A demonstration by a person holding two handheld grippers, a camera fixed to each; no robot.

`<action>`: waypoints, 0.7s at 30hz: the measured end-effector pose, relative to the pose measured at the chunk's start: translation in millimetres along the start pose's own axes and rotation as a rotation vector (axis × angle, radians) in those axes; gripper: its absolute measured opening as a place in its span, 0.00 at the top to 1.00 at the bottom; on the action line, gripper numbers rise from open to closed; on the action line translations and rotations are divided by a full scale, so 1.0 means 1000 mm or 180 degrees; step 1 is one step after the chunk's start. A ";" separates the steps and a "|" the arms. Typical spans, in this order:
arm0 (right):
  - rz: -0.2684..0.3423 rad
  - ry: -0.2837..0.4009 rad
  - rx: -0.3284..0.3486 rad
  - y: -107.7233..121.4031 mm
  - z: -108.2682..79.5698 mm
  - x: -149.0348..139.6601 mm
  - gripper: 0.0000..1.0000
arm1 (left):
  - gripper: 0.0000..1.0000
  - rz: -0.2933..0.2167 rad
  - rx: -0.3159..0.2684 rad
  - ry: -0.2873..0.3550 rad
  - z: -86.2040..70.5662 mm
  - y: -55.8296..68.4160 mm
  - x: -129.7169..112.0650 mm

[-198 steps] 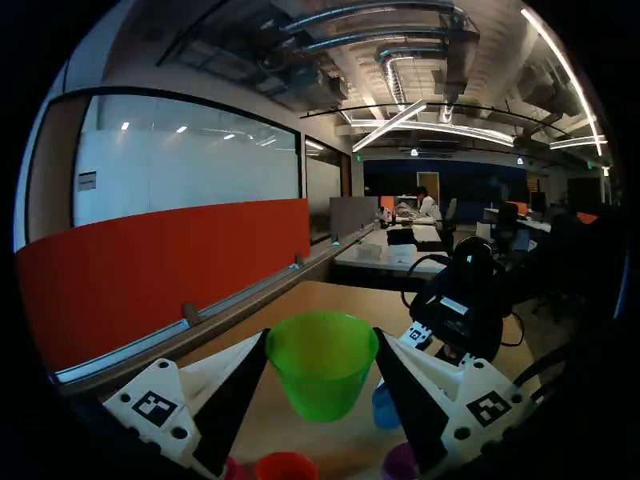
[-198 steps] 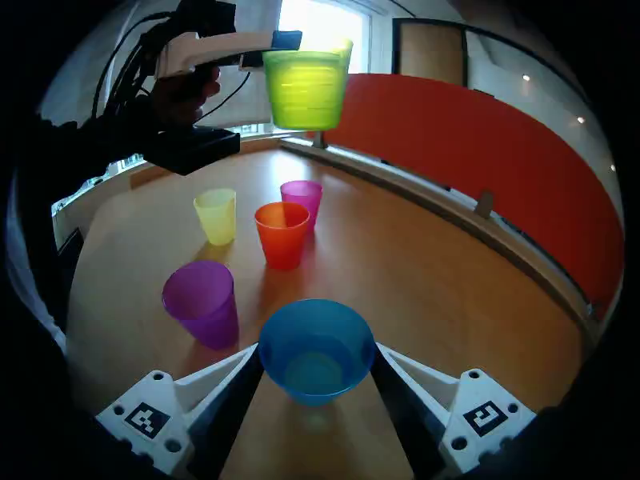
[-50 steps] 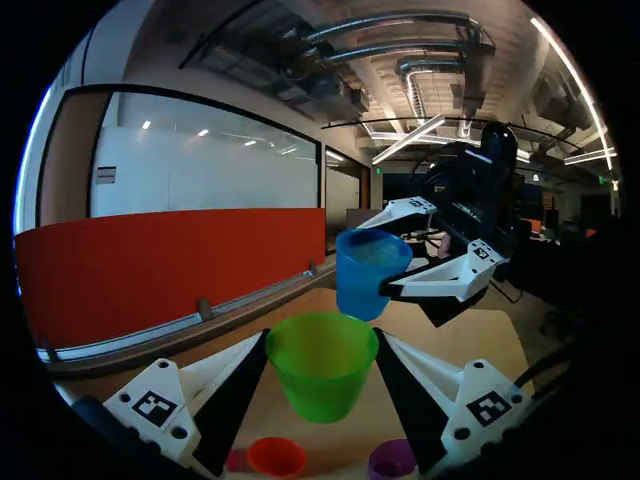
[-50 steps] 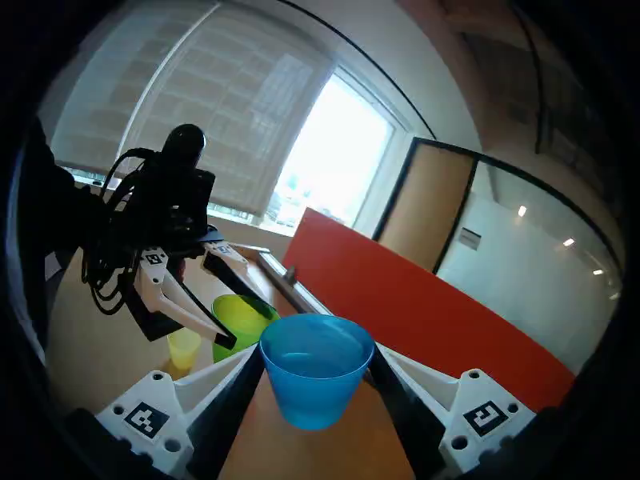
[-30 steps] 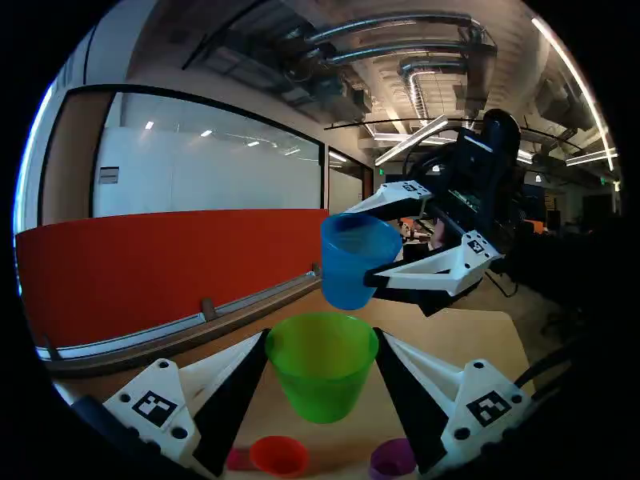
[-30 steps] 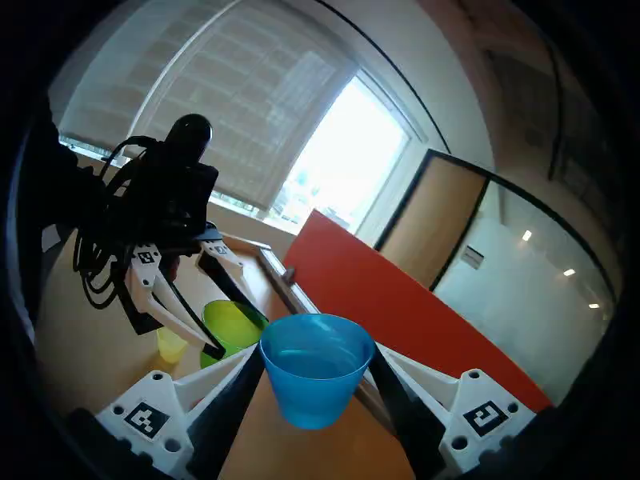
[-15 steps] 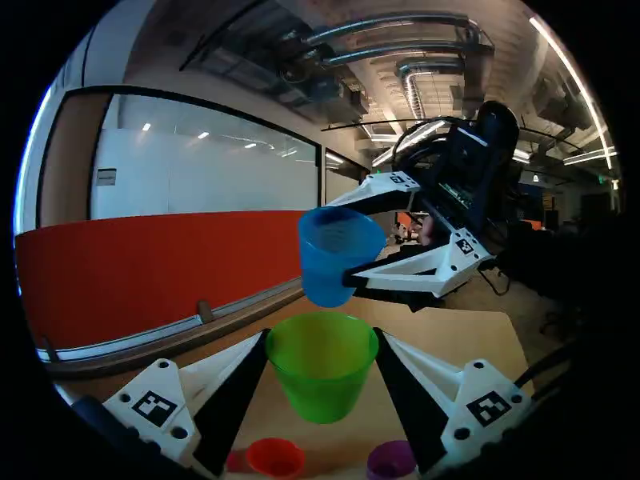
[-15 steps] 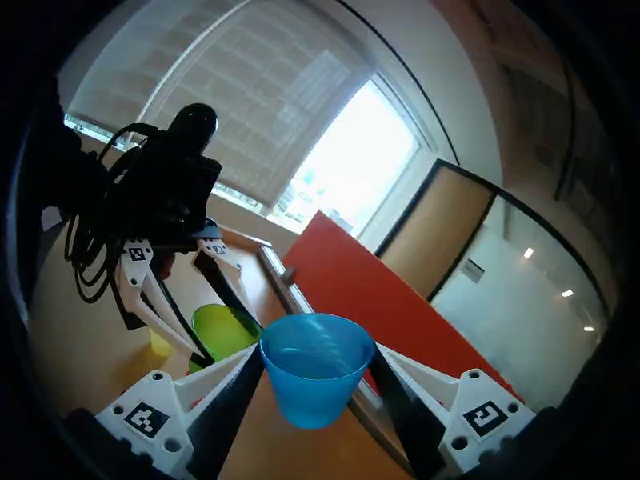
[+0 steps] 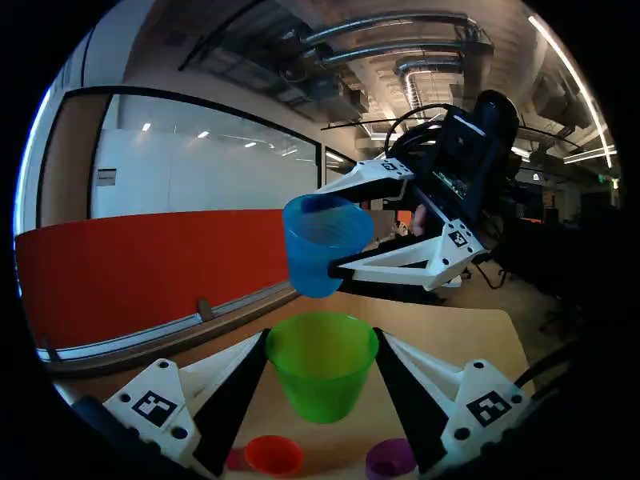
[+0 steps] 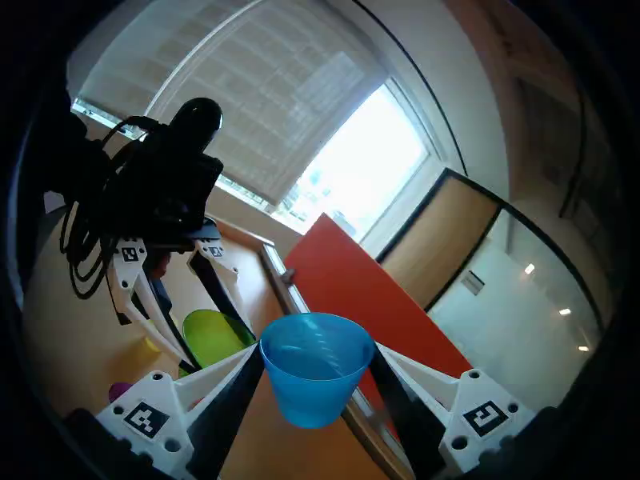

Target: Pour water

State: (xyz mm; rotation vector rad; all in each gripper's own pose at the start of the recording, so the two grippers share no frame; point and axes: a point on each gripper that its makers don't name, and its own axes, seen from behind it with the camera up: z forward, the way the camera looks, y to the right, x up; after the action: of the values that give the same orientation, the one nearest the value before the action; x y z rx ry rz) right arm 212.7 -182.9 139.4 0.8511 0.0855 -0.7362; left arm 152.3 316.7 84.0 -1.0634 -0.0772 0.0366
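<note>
In the left gripper view my left gripper (image 9: 320, 364) is shut on a green cup (image 9: 322, 374), held upright above the wooden table (image 9: 472, 328). Just above it the right gripper (image 9: 344, 228) holds a blue cup (image 9: 324, 244), tilted toward the green one. In the right gripper view my right gripper (image 10: 317, 376) is shut on the blue cup (image 10: 316, 376), with water low inside it. Below and to the left there, the left gripper (image 10: 188, 316) holds the green cup (image 10: 214, 336).
On the table below stand an orange cup (image 9: 274, 456) and a purple cup (image 9: 390, 460). An orange partition (image 9: 160, 272) with a metal rail runs along the table's far edge. A yellow cup (image 10: 152, 344) and a purple cup (image 10: 120, 390) peek out under the left gripper.
The right gripper has carried the blue cup up from the table, then left and closer over the green cup, tilting it more. The green cup has stayed in place in my left gripper.
</note>
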 end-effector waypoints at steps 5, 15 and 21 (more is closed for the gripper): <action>-0.0055 0.0003 0.0025 -0.001 0.005 0.003 0.08 | 0.09 0.0001 0.0010 -0.0008 -0.001 -0.001 -0.003; -0.0161 0.0022 0.0063 -0.003 0.014 0.008 0.08 | 0.09 0.0003 0.0004 -0.0019 -0.004 -0.002 -0.004; -0.0261 0.0008 0.0081 -0.003 0.018 0.010 0.08 | 0.09 -0.0004 -0.0006 -0.0010 -0.004 -0.002 -0.004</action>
State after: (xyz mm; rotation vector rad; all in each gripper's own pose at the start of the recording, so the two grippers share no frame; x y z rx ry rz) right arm 214.5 -202.2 146.5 0.8769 0.1141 -0.8145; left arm 148.6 312.0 83.5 -1.0651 -0.0809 0.0372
